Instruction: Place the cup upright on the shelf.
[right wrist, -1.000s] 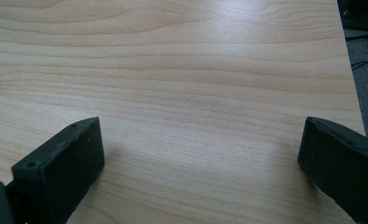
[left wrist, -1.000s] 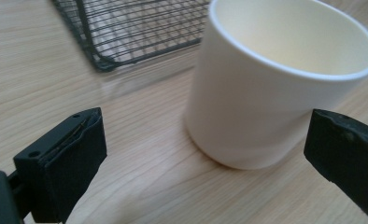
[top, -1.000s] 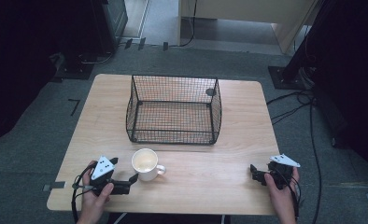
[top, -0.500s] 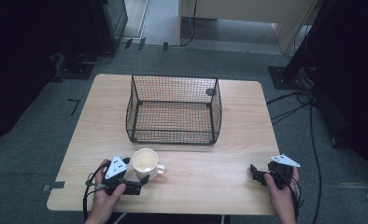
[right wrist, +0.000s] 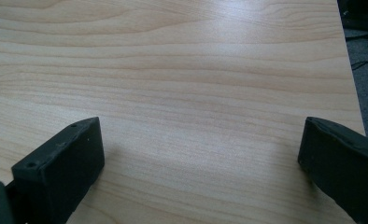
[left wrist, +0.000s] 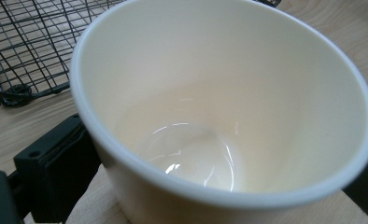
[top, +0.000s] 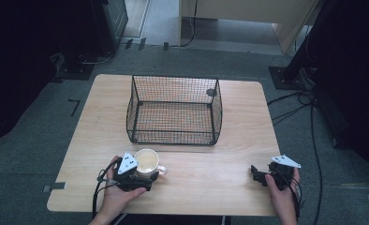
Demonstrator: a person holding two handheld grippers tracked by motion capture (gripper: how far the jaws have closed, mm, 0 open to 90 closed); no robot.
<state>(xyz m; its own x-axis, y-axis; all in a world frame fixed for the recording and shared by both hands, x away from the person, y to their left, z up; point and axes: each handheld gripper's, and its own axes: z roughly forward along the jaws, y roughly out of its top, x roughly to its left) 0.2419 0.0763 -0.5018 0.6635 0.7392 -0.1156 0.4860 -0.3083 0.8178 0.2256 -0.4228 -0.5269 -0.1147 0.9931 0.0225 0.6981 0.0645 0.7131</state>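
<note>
A cream mug (top: 147, 161) stands on the wooden table (top: 210, 187) near its front edge, handle to the right. My left gripper (top: 150, 170) is open, one jaw on each side of the mug's body. In the left gripper view the mug (left wrist: 229, 102) is empty and very close, with one finger (left wrist: 56, 172) against its left wall. My right gripper (top: 259, 175) rests low over the table at the front right, open, with bare wood between its jaws (right wrist: 201, 154).
A black wire basket (top: 173, 138) stands in the middle of the table, just behind the mug; its corner (left wrist: 28, 46) is in the left gripper view. Cables and dark stands sit on the floor around the table.
My left gripper has moved right and forward until its jaws came around the mug. The mug has hardly shifted. The right gripper has stayed put.
</note>
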